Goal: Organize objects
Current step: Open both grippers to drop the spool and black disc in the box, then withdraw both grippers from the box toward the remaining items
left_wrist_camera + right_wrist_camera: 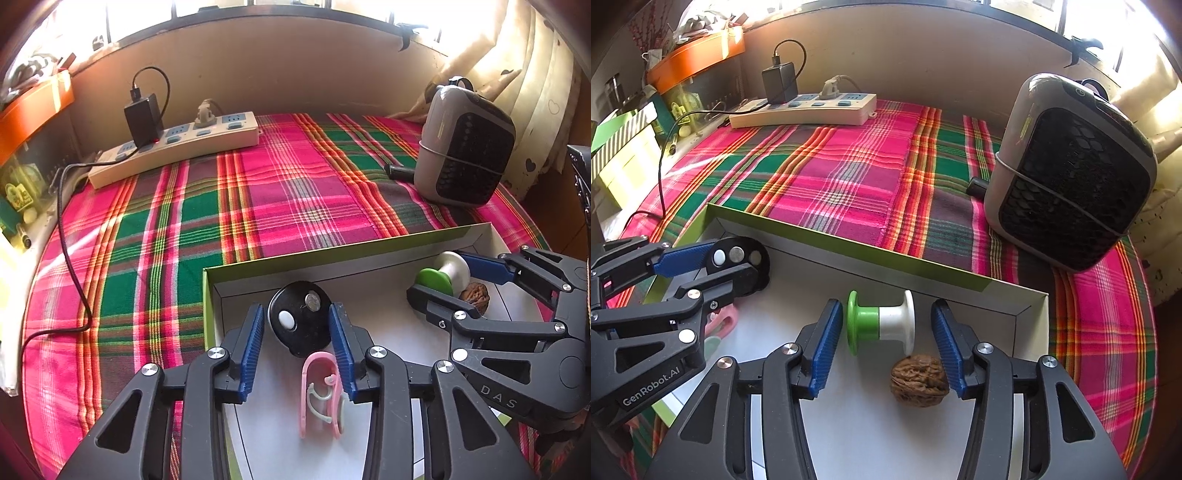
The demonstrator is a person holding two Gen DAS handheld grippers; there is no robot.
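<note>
A shallow white box with green sides (332, 254) (849, 243) lies on the plaid cloth. In it are a black round disc (299, 317) (738, 258), a pink clip (319, 395), a green-and-white spool (881, 321) (443, 277) and a walnut (919, 380) (474, 297). My left gripper (297, 336) is open over the box, its blue pads on either side of the disc, the pink clip between them nearer the camera. My right gripper (882, 339) is open, its pads on either side of the spool and walnut, not touching them.
A grey fan heater (465, 144) (1071, 173) stands on the cloth at the right. A power strip (173, 147) (805, 109) with a black charger lies at the back left, its cable trailing down the left side. Shelves with clutter stand at the far left.
</note>
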